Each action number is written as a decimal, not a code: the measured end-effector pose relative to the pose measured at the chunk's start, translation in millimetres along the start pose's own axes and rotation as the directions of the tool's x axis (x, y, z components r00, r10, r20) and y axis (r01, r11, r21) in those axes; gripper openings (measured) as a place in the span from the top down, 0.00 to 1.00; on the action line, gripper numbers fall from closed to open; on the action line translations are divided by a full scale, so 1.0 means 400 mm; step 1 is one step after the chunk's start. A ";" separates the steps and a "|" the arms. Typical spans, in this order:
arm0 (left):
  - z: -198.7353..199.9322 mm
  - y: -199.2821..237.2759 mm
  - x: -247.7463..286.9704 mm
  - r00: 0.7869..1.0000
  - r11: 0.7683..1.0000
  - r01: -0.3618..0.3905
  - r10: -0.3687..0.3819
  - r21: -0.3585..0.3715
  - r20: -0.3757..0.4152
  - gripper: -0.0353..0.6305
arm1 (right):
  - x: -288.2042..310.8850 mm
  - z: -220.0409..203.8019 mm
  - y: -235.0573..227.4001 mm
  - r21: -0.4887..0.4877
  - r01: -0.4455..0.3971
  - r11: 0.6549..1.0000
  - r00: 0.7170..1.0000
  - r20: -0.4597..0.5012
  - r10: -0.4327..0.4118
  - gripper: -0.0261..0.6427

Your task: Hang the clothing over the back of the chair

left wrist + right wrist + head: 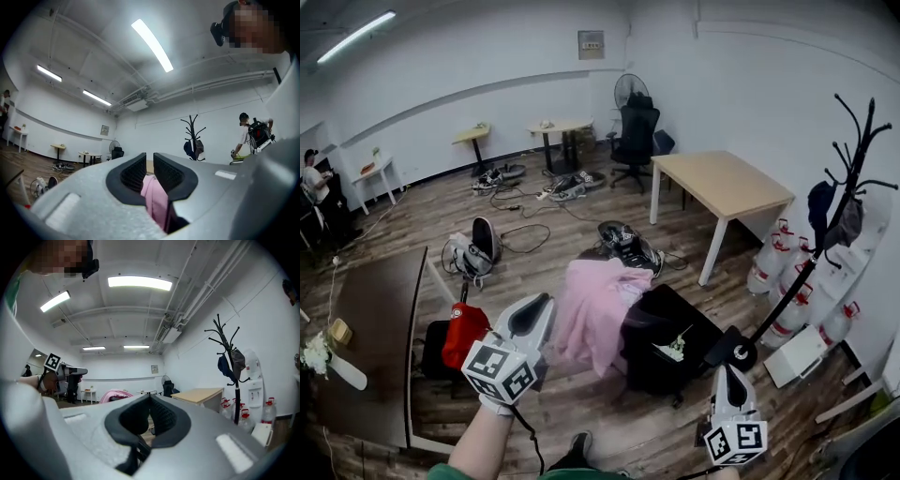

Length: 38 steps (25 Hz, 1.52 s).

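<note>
The left gripper (150,159) is pinching a fold of the pink garment (595,314), its jaws drawn narrow on the cloth. The garment is lying bunched over what looks like the back of the black office chair (675,347), toward its left edge. The right gripper (728,371) is waiting closed and empty. The draping looks to be nearly finished. Next, the cloth is probably needing a gentle pull to sit evenly before it is released.
</note>
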<state>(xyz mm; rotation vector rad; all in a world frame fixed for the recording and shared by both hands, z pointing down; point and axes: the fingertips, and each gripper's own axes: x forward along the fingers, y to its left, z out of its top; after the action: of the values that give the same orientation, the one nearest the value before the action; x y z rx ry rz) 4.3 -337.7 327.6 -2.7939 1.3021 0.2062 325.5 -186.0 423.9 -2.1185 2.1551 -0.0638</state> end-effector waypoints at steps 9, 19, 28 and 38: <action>-0.015 -0.010 -0.178 0.992 0.991 -0.129 0.129 -0.041 -0.004 0.88 | -0.050 0.013 0.038 -0.023 -0.090 0.996 0.995 0.038 0.091 0.96; -0.031 0.009 -0.217 0.994 0.990 -0.113 0.114 -0.087 0.005 0.88 | -0.066 0.074 0.088 -0.058 -0.067 0.996 0.995 0.073 0.071 0.96; -0.044 0.130 -0.258 0.994 0.992 -0.107 0.106 -0.073 -0.017 0.88 | -0.018 0.074 0.188 -0.053 -0.032 0.998 0.996 0.085 0.037 0.96; -0.067 0.233 -0.278 0.995 0.991 -0.093 0.088 -0.094 -0.055 0.88 | 0.013 0.060 0.255 -0.040 0.002 0.999 0.997 0.081 0.001 0.96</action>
<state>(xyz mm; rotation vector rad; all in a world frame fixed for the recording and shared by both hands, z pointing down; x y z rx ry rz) -134.9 -316.1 370.9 -2.8389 1.4711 0.2097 226.8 -187.9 388.3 -2.1042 2.1276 0.0651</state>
